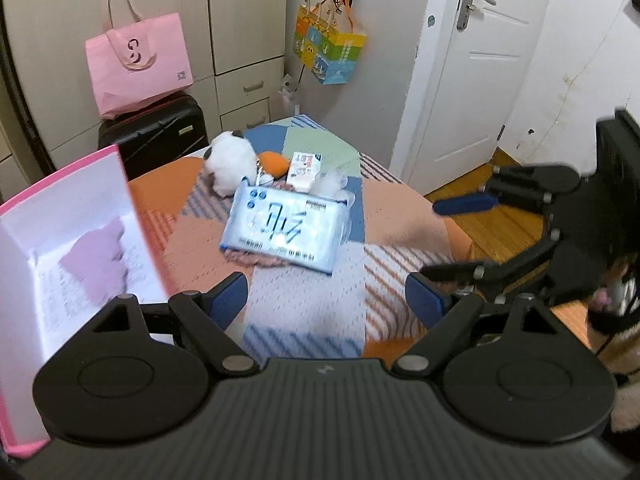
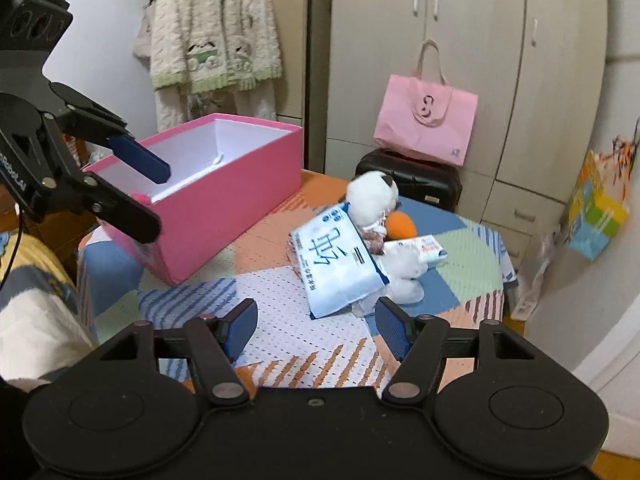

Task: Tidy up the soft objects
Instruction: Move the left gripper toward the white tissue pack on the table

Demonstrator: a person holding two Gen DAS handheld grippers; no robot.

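A blue-and-white tissue pack (image 1: 286, 230) lies mid-table; it also shows in the right wrist view (image 2: 340, 260). Behind it sit a white plush toy (image 1: 232, 160), an orange soft piece (image 1: 274, 164), a small white tissue packet (image 1: 304, 170) and white fluff (image 1: 332, 182). A pink box (image 2: 224, 196) with a white inside stands open at the table's left; a pinkish soft thing (image 1: 100, 264) lies in it. My left gripper (image 1: 326, 304) is open and empty over the near table. My right gripper (image 2: 316, 330) is open and empty, close to the tissue pack.
The table wears a patchwork cloth (image 1: 312, 308). A black suitcase (image 1: 160, 132) with a pink tote bag (image 1: 138, 64) stands behind it by the cabinets. A white door (image 1: 468, 60) and wooden floor (image 1: 500, 224) lie to the right. A fleece robe (image 2: 212, 28) hangs on the wall.
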